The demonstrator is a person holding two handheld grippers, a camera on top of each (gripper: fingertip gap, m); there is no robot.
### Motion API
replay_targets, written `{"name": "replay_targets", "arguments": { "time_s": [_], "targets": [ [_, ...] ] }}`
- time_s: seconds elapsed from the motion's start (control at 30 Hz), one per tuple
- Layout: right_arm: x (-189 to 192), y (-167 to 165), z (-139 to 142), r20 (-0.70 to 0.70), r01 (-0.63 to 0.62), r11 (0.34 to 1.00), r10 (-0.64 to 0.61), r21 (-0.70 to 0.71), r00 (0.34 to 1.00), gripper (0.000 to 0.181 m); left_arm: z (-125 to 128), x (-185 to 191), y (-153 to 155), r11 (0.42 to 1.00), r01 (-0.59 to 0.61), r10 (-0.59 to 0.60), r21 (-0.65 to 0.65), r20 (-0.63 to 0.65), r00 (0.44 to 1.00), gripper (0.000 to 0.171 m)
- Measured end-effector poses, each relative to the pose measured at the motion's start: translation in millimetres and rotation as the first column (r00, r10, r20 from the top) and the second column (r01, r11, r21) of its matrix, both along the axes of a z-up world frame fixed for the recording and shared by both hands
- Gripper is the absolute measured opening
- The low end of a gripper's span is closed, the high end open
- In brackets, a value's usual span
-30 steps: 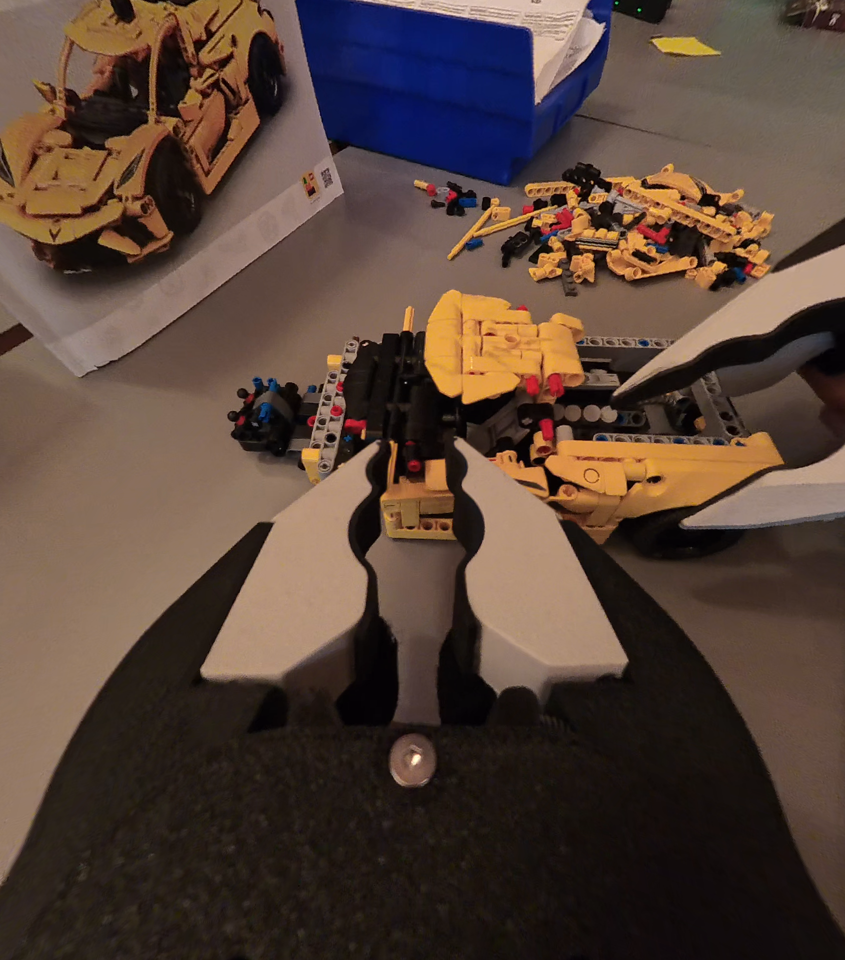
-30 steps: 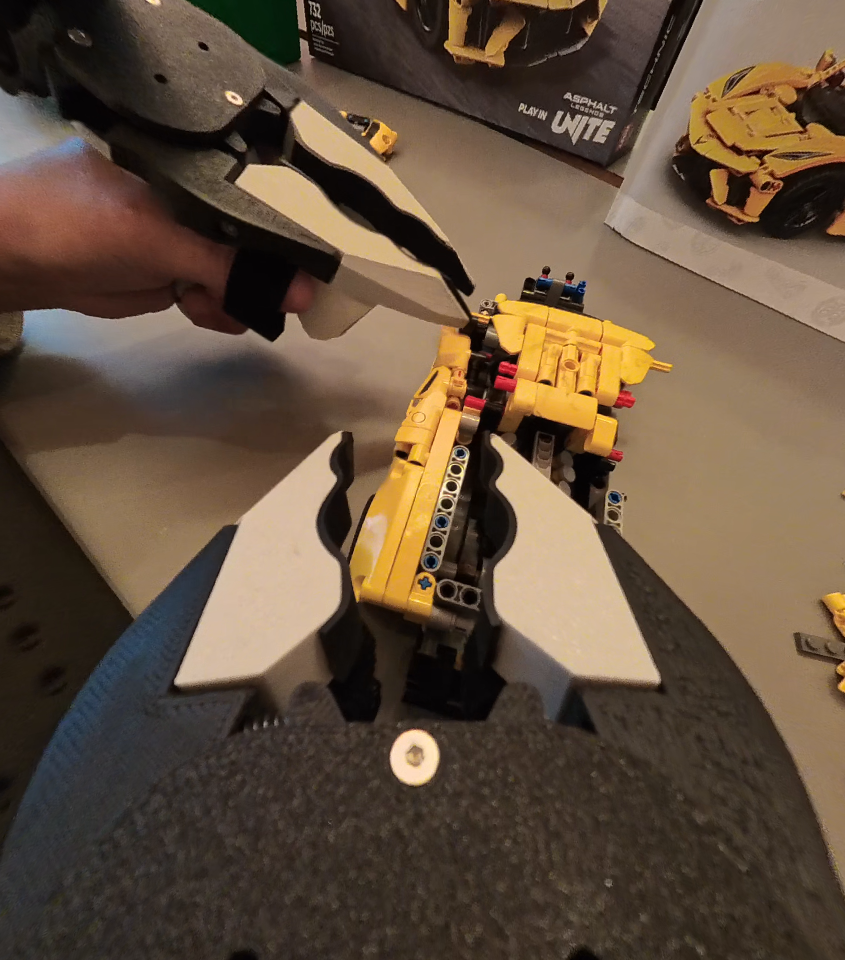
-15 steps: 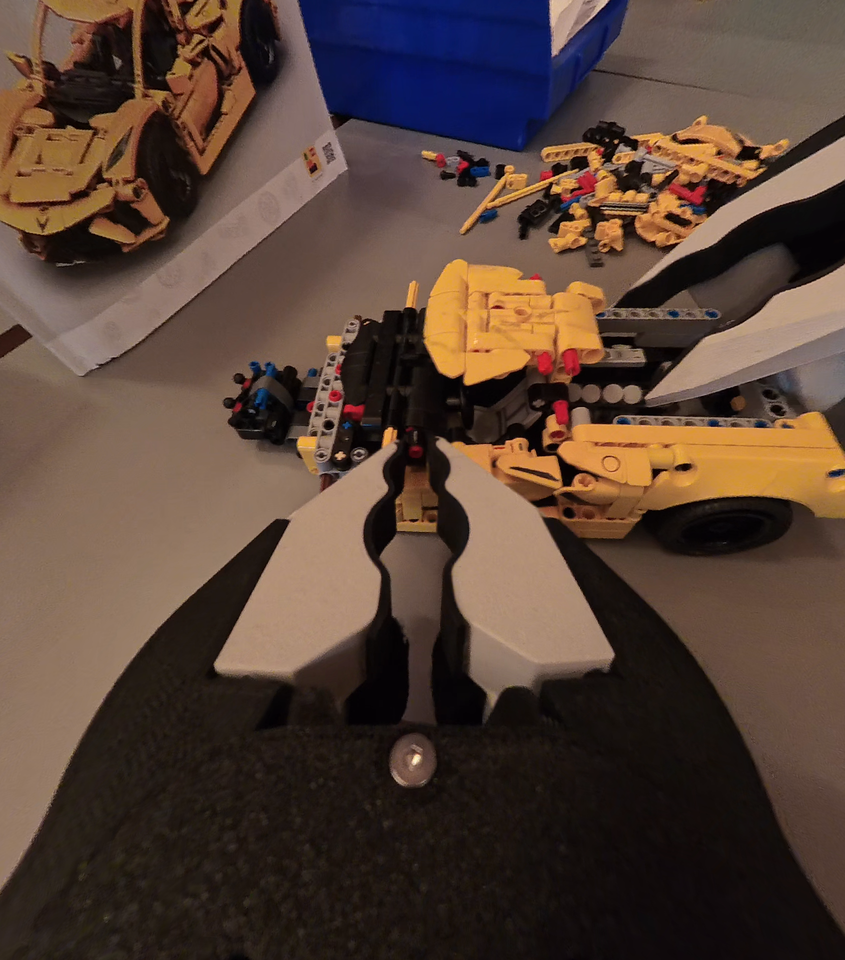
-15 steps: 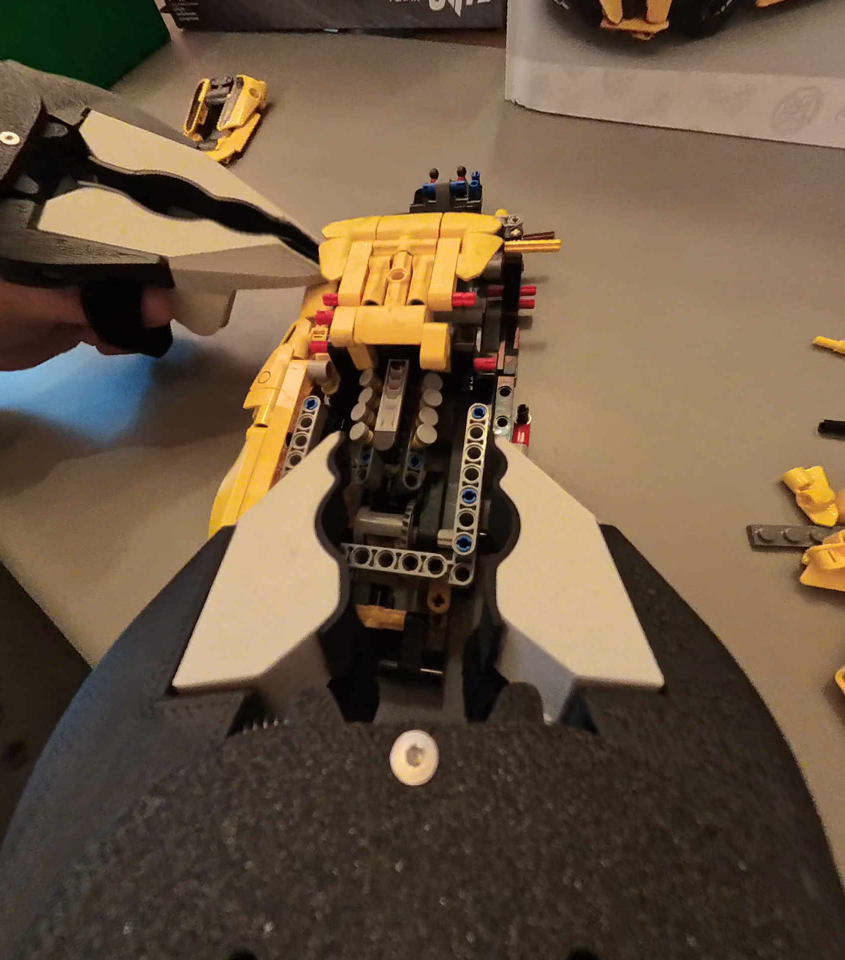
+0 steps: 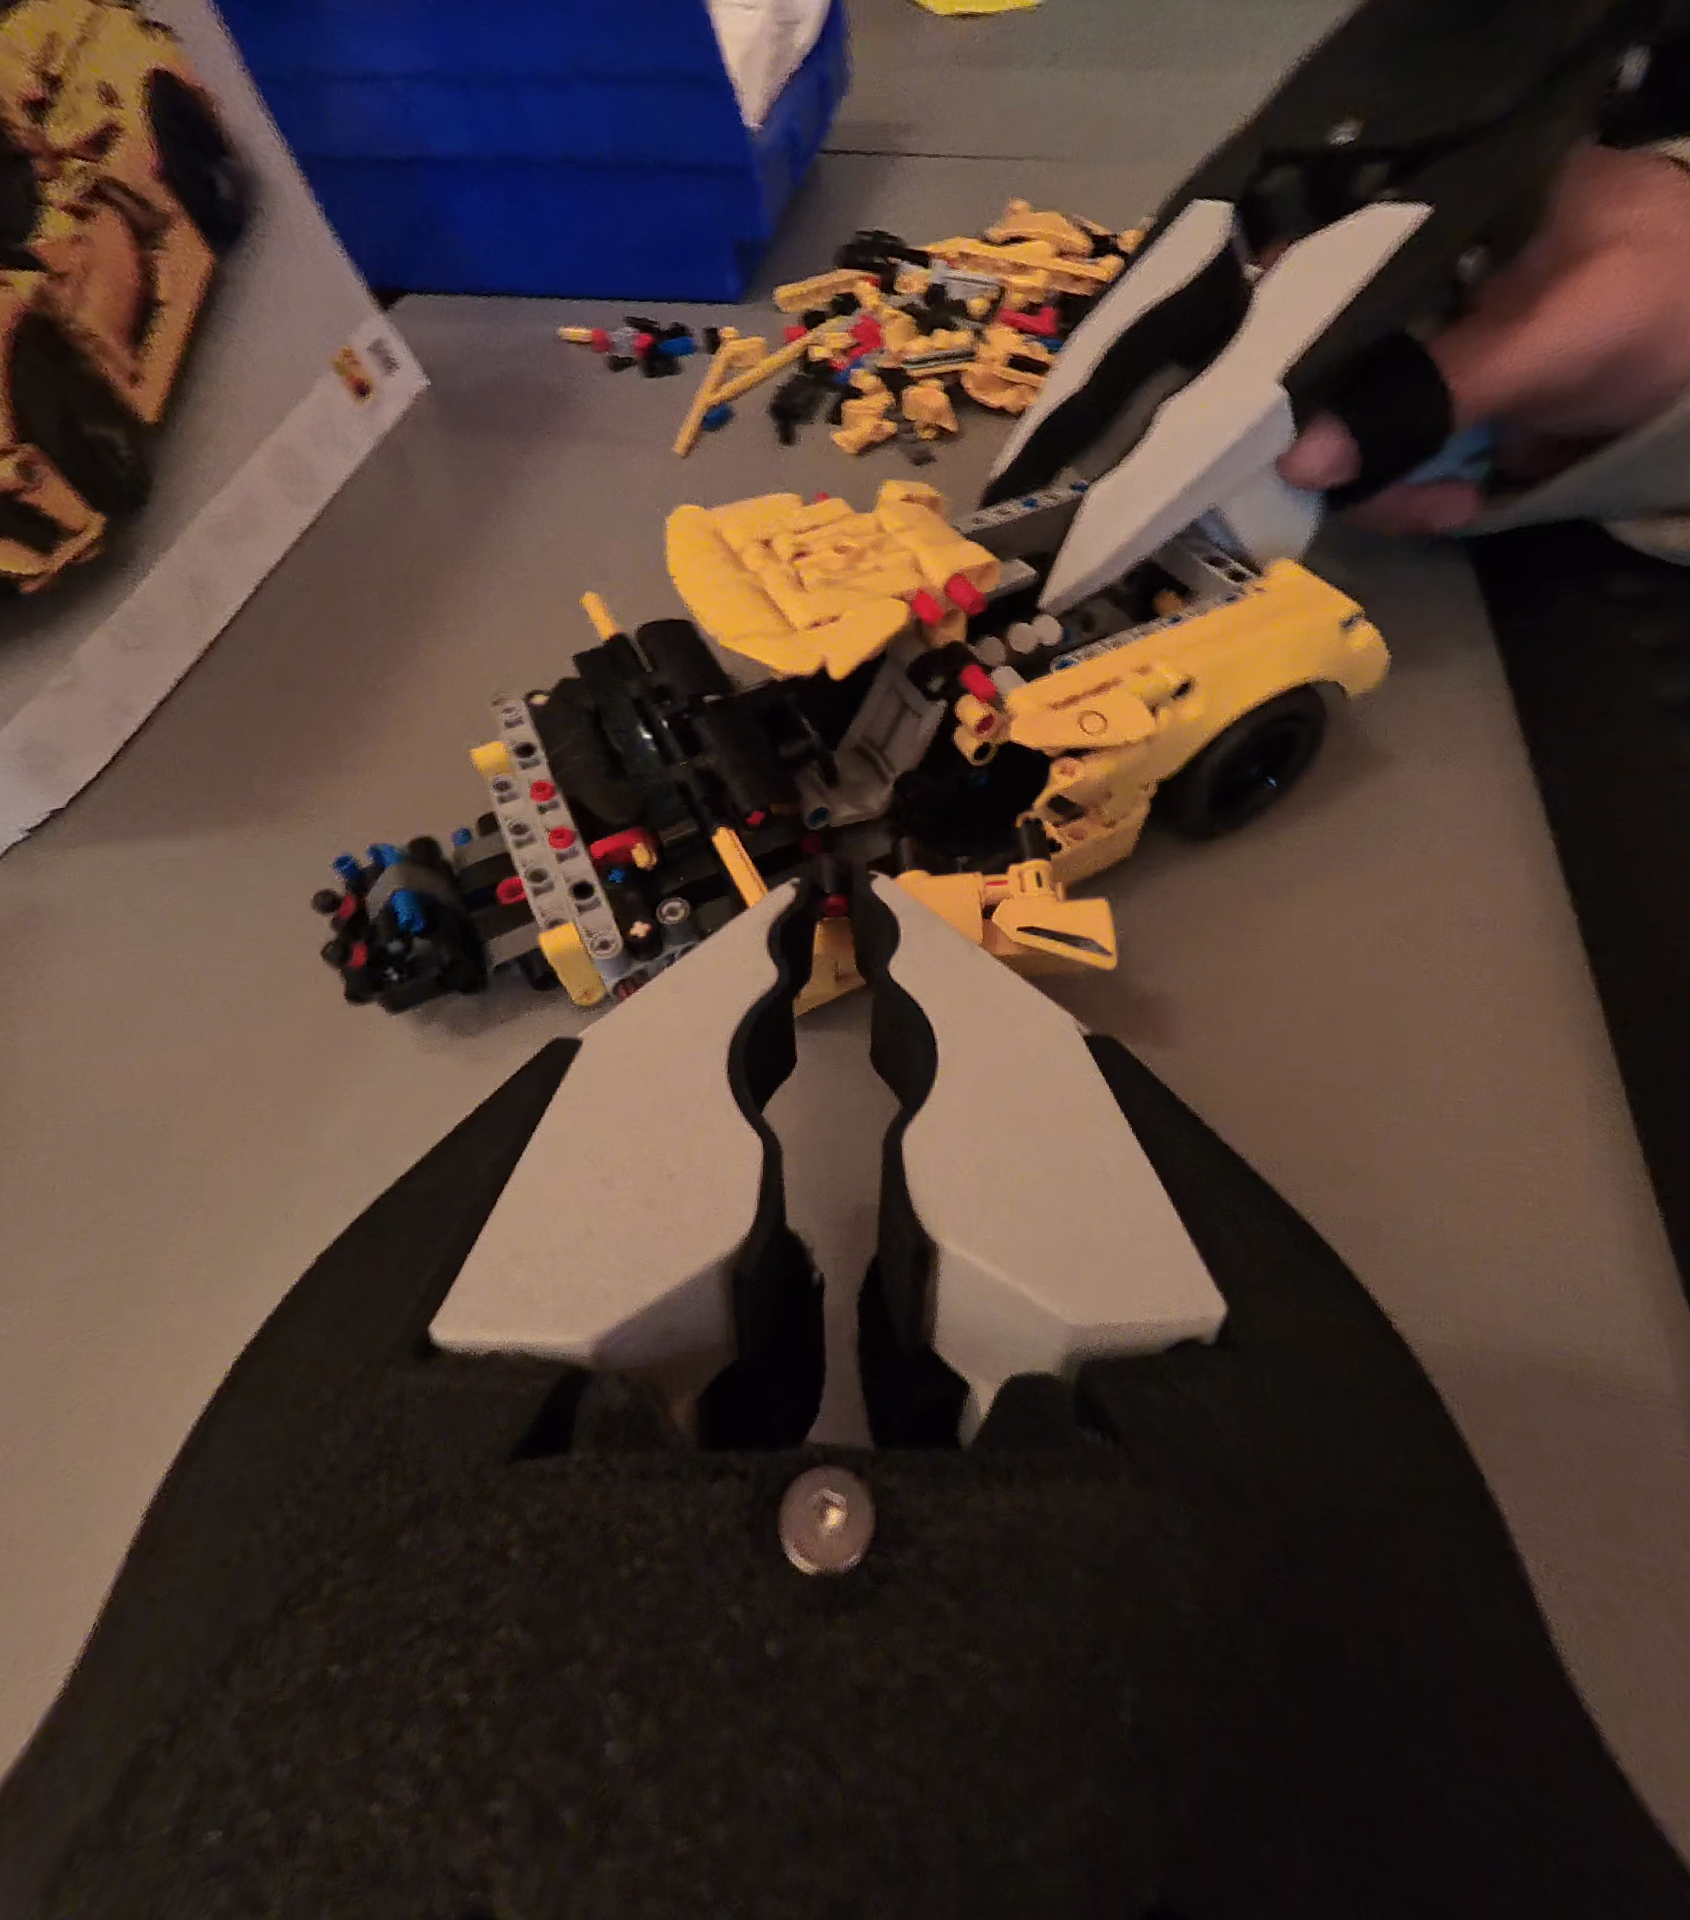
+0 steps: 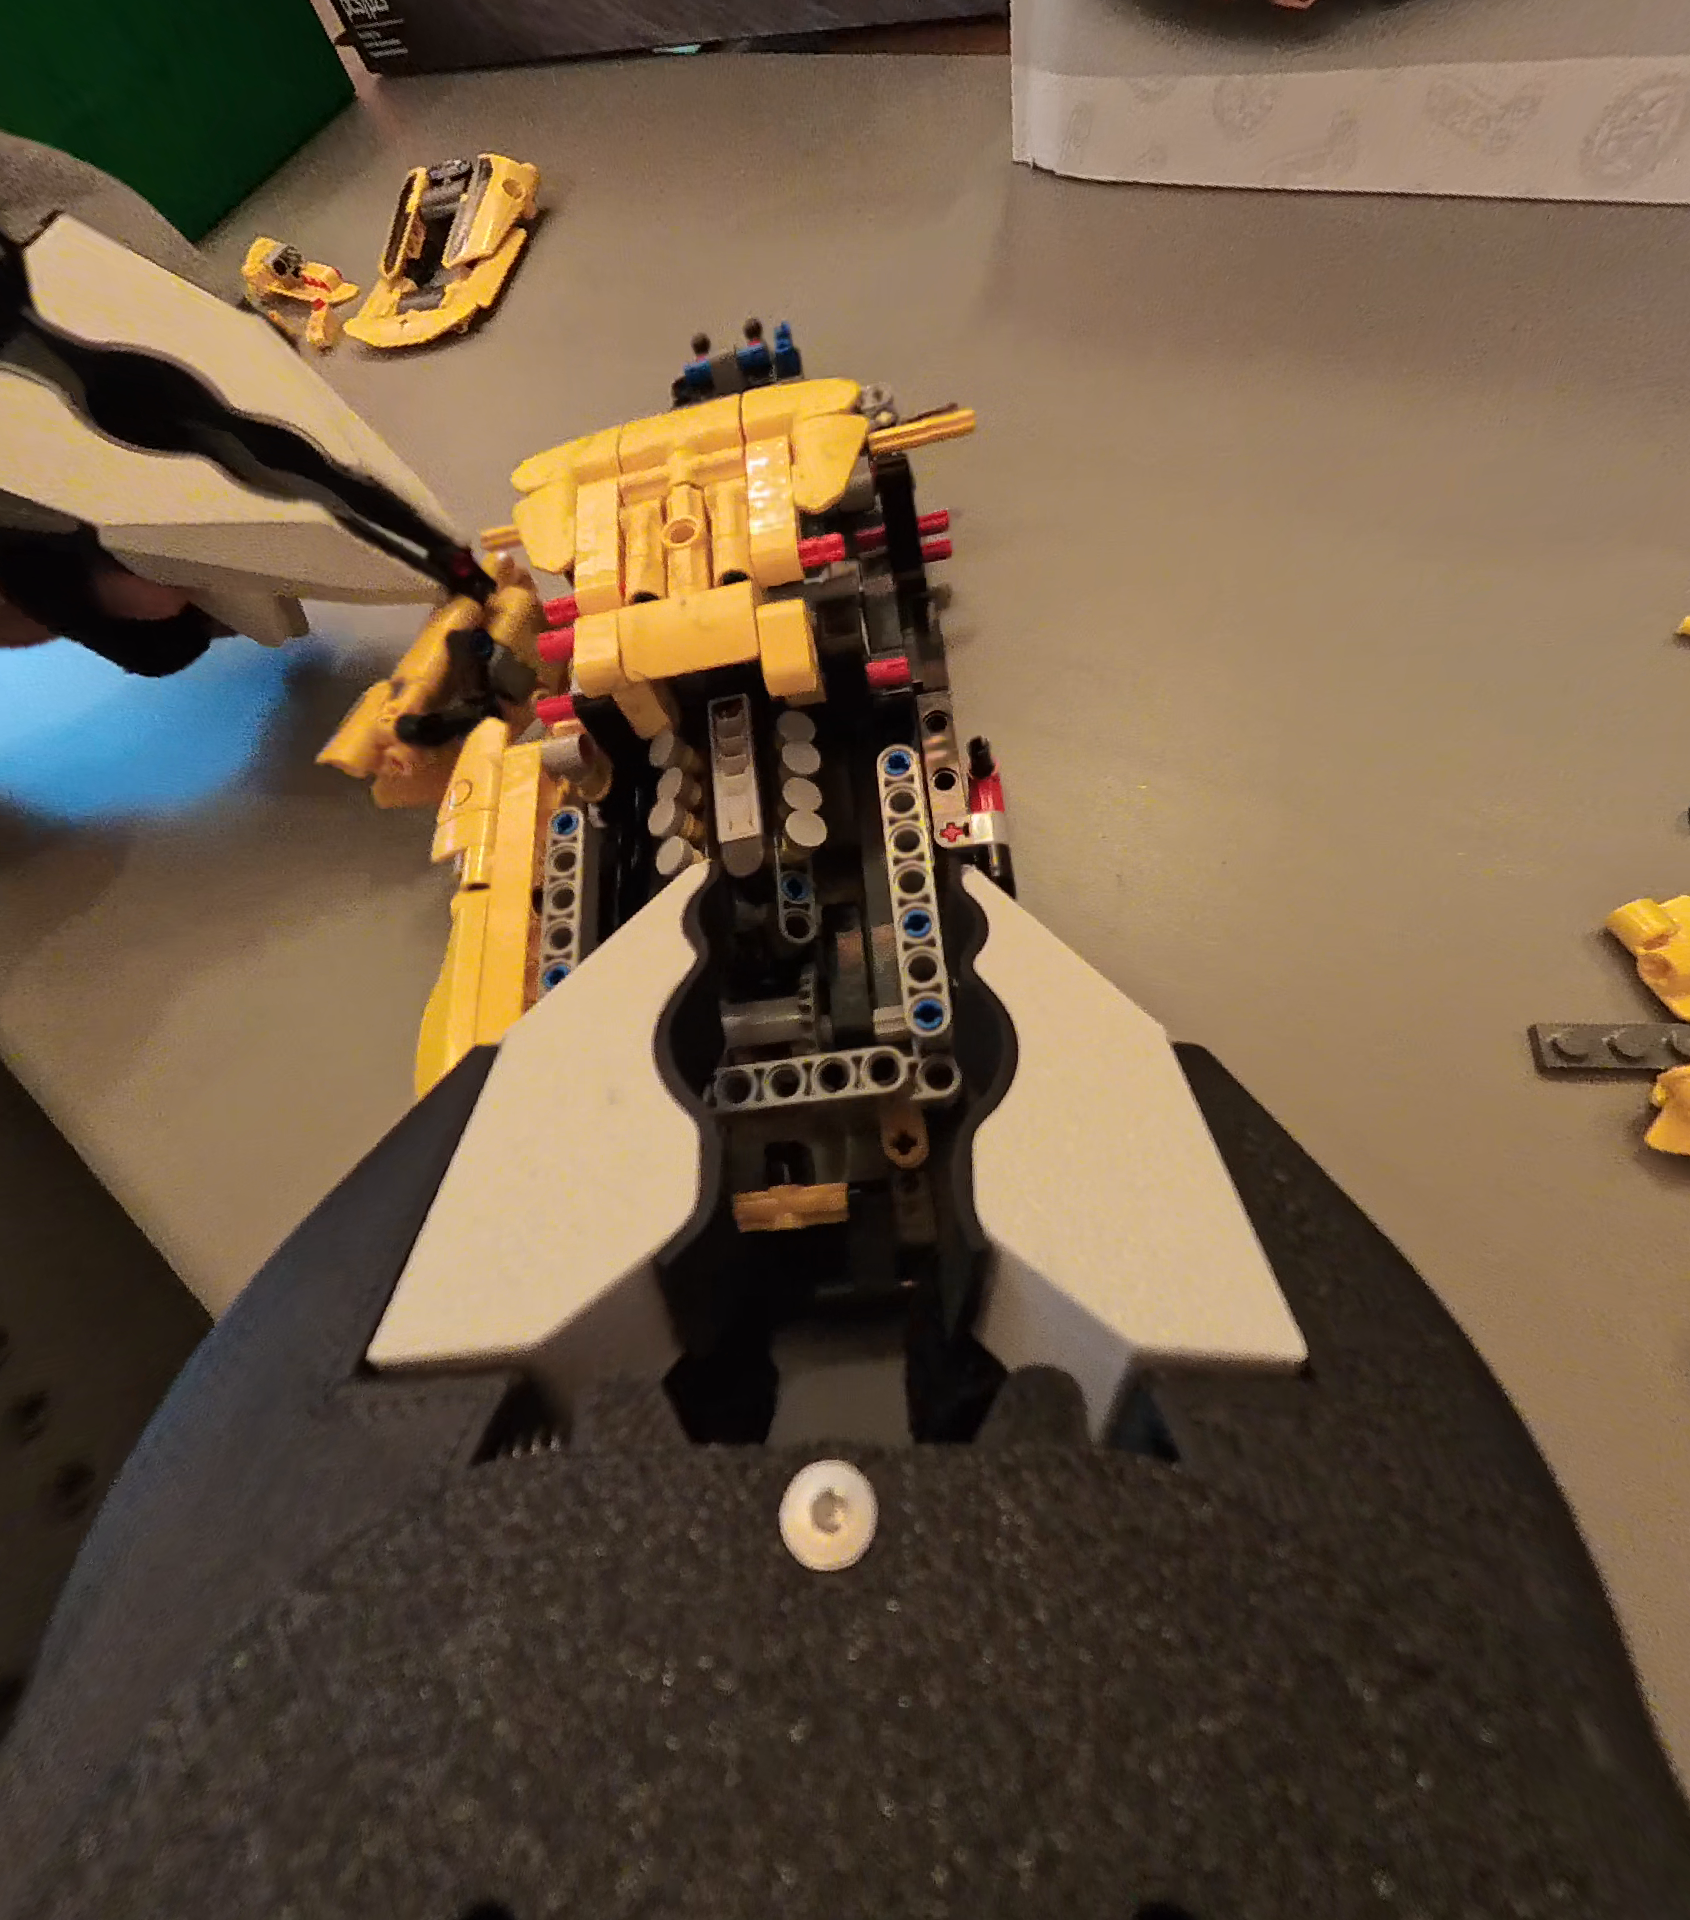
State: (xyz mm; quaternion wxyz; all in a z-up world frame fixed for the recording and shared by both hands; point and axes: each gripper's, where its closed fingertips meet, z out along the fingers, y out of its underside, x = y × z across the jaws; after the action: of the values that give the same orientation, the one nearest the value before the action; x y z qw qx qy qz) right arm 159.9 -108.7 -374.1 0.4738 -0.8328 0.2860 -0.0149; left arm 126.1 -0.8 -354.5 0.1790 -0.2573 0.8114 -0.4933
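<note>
Both claws on the half-built yellow brick car (image 5: 851, 717).
Left claw (image 5: 828, 902) pinched narrow on a small black-red piece at its side; right claw (image 6: 836, 894) clamped across the rear frame, along the car's length, on the grey surface (image 6: 1288, 623).

A grey table (image 5: 197, 1091) carries a half-built yellow brick car (image 5: 820, 748), a heap of loose yellow, black and red parts (image 5: 924, 332), a blue bin (image 5: 529, 145), a printed sheet picturing a yellow car (image 5: 93, 416) and two small yellow sub-assemblies (image 6: 415, 260)
</note>
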Motion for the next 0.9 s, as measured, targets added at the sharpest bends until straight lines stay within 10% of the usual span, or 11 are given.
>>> {"name": "replay_targets", "arguments": {
  "time_s": [0.13,0.27,0.43,0.63,0.9],
  "targets": [
    [-1,2,0,0.009,-0.010,1.000,0.010,0.002,1.000,0.040,-4,-6,3,0.998,0.067,-0.068,-0.018,-0.040,0.997,0.006],
    [0,2,0,0.037,-0.002,1.000,0.002,-0.009,0.999,0.040,2,2,7,0.972,-0.184,0.144,-0.147,-0.251,0.957,0.023],
    [1,3,0,0.039,0.001,1.000,0.000,-0.008,0.999,0.040,-5,3,20,0.785,-0.580,0.423,-0.219,-0.495,0.759,0.055],
    [1,3,0,0.048,0.002,1.000,-0.001,-0.015,0.999,0.039,-31,3,-2,0.827,-0.554,0.395,-0.099,-0.600,0.696,0.056],
    [1,2,-1,0.044,0.000,1.000,0.001,-0.010,0.999,0.039,-31,-21,19,0.936,-0.240,0.344,0.259,-0.513,0.787,0.024]
  ]
}}
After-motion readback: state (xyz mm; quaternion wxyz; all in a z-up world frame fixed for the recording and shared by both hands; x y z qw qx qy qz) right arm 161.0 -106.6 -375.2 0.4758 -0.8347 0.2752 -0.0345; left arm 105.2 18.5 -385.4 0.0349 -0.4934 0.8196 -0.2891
